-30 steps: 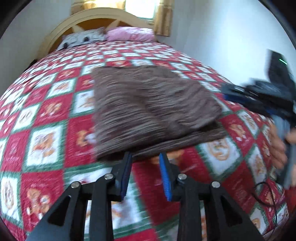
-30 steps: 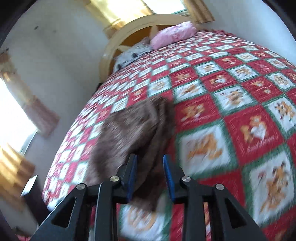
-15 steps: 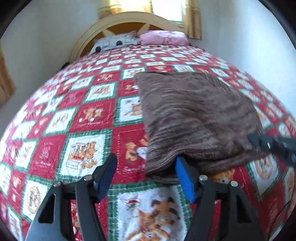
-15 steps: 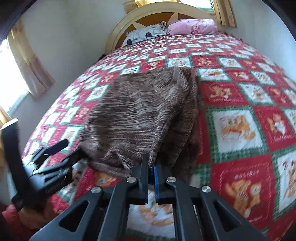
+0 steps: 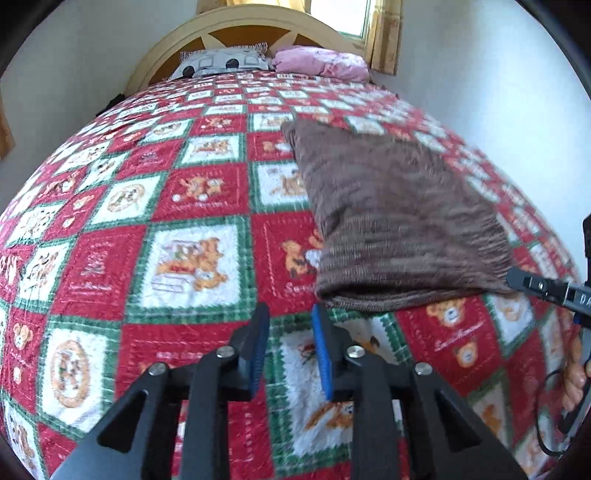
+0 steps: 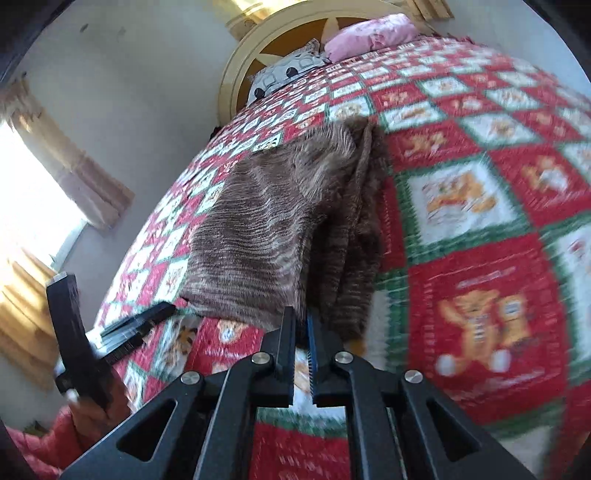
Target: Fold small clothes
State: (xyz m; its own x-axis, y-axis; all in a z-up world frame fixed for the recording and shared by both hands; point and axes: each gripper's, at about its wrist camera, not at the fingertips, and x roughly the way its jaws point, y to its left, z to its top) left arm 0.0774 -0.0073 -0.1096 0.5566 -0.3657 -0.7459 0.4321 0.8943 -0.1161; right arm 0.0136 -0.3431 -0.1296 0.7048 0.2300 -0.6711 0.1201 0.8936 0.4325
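A brown knitted garment (image 5: 391, 206) lies folded on the red, white and green quilted bedspread (image 5: 155, 206). It also shows in the right wrist view (image 6: 280, 229). My left gripper (image 5: 290, 325) is open and empty, just short of the garment's near left corner. My right gripper (image 6: 301, 321) has its jaws nearly together at the garment's near edge; I cannot tell if cloth is pinched. The right gripper's tip shows in the left wrist view (image 5: 535, 284) at the garment's near right corner. The left gripper shows in the right wrist view (image 6: 140, 325).
Two pillows, a grey patterned pillow (image 5: 221, 62) and a pink pillow (image 5: 321, 62), lie against the arched headboard (image 5: 207, 29). A white wall (image 5: 480, 74) runs along the bed's right side. A curtained window (image 6: 44, 192) is at the left.
My left gripper has pulled back to the left off the garment's corner and its jaws have narrowed. My right gripper stays nearly shut at the garment's near edge. Both views have shifted.
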